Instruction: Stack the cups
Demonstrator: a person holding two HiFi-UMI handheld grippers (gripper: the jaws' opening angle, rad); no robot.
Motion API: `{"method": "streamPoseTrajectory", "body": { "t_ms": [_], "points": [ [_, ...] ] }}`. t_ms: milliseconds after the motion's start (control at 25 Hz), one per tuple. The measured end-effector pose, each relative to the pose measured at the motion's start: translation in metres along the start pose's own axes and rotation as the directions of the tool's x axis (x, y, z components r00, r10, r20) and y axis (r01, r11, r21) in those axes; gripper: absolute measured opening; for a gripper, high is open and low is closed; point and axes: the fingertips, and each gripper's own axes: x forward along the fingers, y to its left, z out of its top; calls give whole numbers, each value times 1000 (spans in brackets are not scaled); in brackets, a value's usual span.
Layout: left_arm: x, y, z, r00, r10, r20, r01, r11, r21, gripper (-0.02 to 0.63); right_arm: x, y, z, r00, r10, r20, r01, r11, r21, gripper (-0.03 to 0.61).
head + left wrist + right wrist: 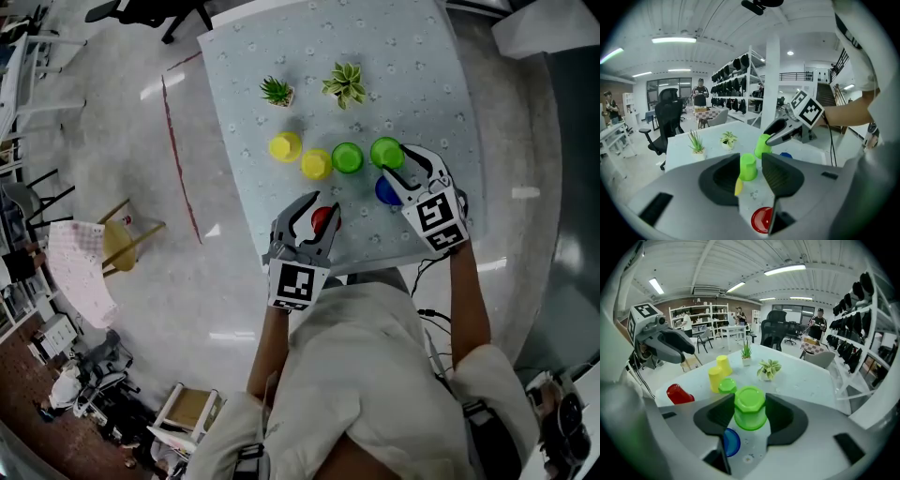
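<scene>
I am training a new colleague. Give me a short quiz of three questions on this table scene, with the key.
1. How many cups stand on the table?
2. True or false: one cup is already stacked on another.
3. Which cup shows between the jaws of the right gripper? A red, B green, C yellow.
Key: 1. six (two yellow cups, two green cups, blue cup, red cup); 2. false; 3. B.
</scene>
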Motion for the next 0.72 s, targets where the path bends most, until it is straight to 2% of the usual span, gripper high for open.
{"method": "streamPoseTrajectory", "body": {
  "t_ms": [200,720],
  "points": [
    [4,3,-3,1000,5,-15,-6,1000,-9,150,17,0,-15,999,34,-34,-34,999,4,204],
    [10,8,-7,999,14,-41,-15,1000,-25,150,40,1,-20,997,71,-31,-71,997,-12,206]
  ]
}}
